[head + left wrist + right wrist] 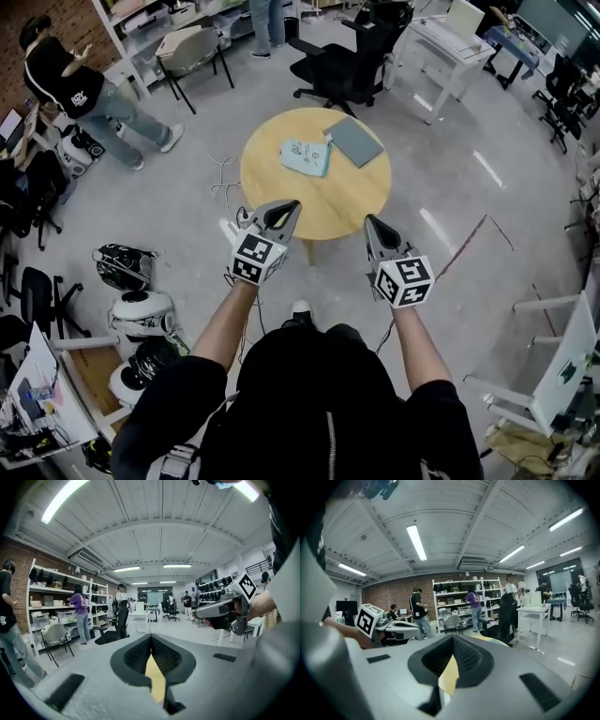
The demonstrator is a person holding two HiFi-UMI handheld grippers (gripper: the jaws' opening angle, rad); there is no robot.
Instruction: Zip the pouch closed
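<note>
Nothing of the zipping was begun: my left tongs (284, 212) and right tongs (374, 227) were both pressed together on nothing, short of the round surface (347, 199), where the pale blue pouch (306, 157) lay untouched (beside a flat grey case (353, 141)).

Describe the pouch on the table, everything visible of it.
The pouch is a pale blue-green, soft-looking rectangle with small dark markings, lying flat near the middle of the round wooden table. A grey flat item lies by its upper right corner; whether they touch is unclear. Its zip is too small to make out.
</note>
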